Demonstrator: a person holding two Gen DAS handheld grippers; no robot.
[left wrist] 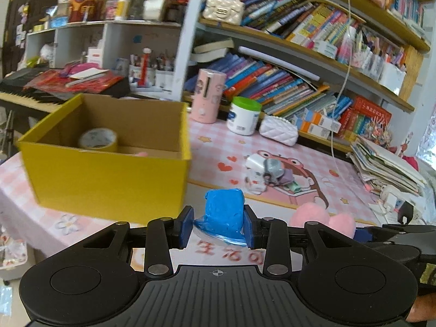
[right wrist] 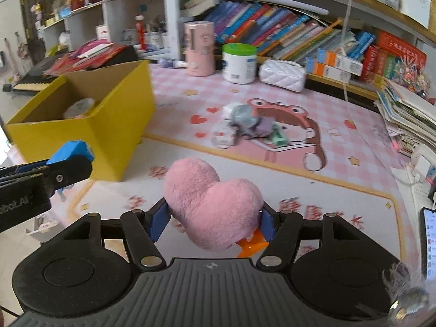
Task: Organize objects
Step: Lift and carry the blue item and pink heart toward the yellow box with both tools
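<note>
Surface: pink checked cartoon desk mat (right wrist: 340, 190), bookshelves behind. Open yellow cardboard box (left wrist: 109, 174) at left, holding a tape roll (left wrist: 98, 139). Left gripper (left wrist: 218, 226) pinching blue wrapped block (left wrist: 224, 211) beside box. Right gripper (right wrist: 212, 222) pinching pink plush heart (right wrist: 209, 201) above mat's front.

Bookshelves (left wrist: 313, 41) behind; keyboard (left wrist: 24, 95) left; phone (right wrist: 429, 234) right.

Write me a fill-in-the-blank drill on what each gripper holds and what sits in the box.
1. The left gripper is shut on a ____ block.
2. The right gripper holds a pink plush ____.
3. A roll of ____ lies inside the yellow box.
4. The white jar has a ____ lid.

Missing words: blue; heart; tape; green
</note>
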